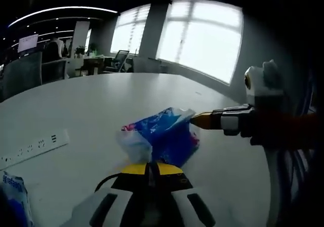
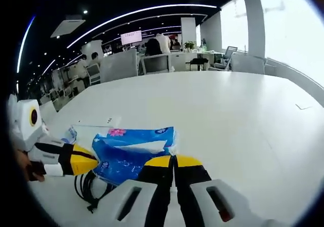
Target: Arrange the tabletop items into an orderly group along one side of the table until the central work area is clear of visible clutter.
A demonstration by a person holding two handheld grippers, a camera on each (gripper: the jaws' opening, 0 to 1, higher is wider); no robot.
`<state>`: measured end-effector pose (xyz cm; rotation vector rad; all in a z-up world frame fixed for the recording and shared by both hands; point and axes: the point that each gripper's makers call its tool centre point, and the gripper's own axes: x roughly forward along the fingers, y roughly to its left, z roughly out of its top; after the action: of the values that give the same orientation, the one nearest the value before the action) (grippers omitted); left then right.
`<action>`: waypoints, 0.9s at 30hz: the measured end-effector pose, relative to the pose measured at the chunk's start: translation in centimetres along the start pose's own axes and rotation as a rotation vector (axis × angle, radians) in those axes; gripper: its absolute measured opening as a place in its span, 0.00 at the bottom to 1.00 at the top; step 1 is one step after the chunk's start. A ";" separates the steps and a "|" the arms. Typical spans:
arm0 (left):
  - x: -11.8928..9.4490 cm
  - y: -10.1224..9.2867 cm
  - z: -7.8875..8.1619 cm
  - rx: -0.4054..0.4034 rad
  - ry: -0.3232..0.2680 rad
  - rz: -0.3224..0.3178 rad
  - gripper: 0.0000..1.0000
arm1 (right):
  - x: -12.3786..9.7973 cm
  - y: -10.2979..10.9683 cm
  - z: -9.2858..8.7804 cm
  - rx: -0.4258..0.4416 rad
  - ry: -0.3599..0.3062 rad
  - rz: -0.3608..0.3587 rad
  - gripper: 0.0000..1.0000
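White table (image 2: 243, 115) wide open ahead of you, far edge upper frame in right gripper view. Blue tissue pack (image 2: 132, 153) lies lower left of centre, long axis left-right. Your right gripper (image 2: 173, 162) pinches pack's right edge, jaws together on it. Your left gripper (image 1: 152, 167) clamps pack's near end. Power strip (image 1: 33, 148) at left, black cable (image 2: 88, 186) lower left.
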<state>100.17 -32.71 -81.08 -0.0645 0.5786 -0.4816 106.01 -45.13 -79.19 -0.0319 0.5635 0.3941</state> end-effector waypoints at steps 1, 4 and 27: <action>0.3 0.0 -0.1 0.004 0.006 -0.003 0.03 | 0.2 -0.2 0.0 0.007 -0.001 -0.004 0.00; 0.9 0.0 -0.4 0.018 0.023 -0.008 0.03 | 0.6 -0.4 -0.3 0.022 -0.001 -0.011 0.00; 2.7 0.6 -2.1 0.066 0.122 -0.036 0.04 | 3.0 -1.7 -3.7 0.083 0.063 -0.043 0.00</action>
<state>101.27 -33.21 -84.32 0.0179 0.6813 -0.5417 107.04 -46.20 -84.07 0.0235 0.6403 0.3281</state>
